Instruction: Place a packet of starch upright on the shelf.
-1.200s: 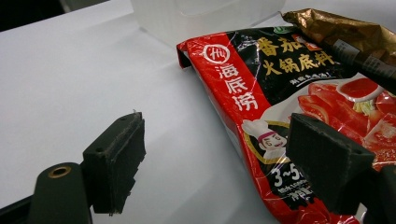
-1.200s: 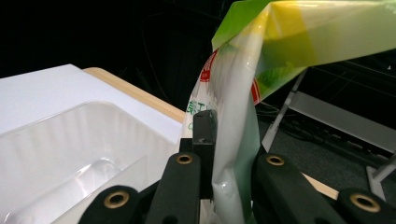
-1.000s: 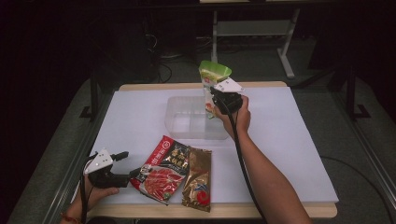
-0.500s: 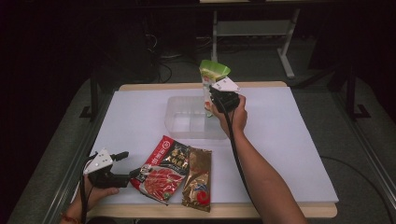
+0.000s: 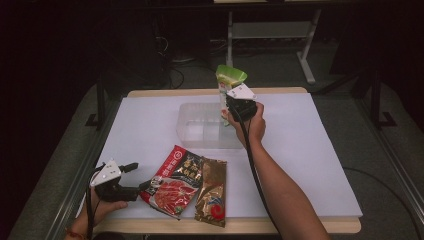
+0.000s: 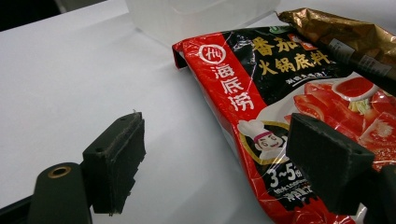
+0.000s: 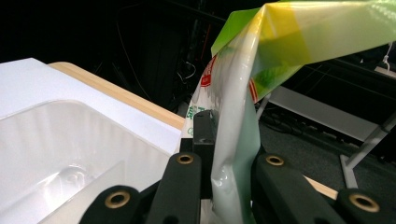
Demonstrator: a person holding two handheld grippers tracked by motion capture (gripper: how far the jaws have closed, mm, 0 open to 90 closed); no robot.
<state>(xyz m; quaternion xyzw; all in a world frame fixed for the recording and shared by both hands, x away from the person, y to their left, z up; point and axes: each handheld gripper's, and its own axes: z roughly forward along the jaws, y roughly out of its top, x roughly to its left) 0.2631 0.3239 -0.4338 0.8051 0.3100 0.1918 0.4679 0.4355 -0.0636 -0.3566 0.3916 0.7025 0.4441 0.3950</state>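
My right gripper [image 5: 231, 101] is shut on a green and white plastic packet [image 5: 227, 82], held up over the right end of a clear plastic tub [image 5: 197, 127]. In the right gripper view the packet [image 7: 238, 116] stands pinched between the jaws with the tub [image 7: 60, 149] below to the left. My left gripper [image 5: 137, 176] rests open at the table's near left, its jaws level. A red soup-base packet [image 5: 175, 182] lies just to its right. The left gripper view has that red packet [image 6: 261, 107] partly between the open jaws, its edge near the right pad [image 6: 327, 163].
A gold-brown packet [image 5: 212, 192] lies beside the red one, overlapping its right edge, near the table's front edge. A white sheet [image 5: 310, 145] covers the table. Dark floor, cables and a metal frame [image 5: 270, 30] lie beyond the far edge.
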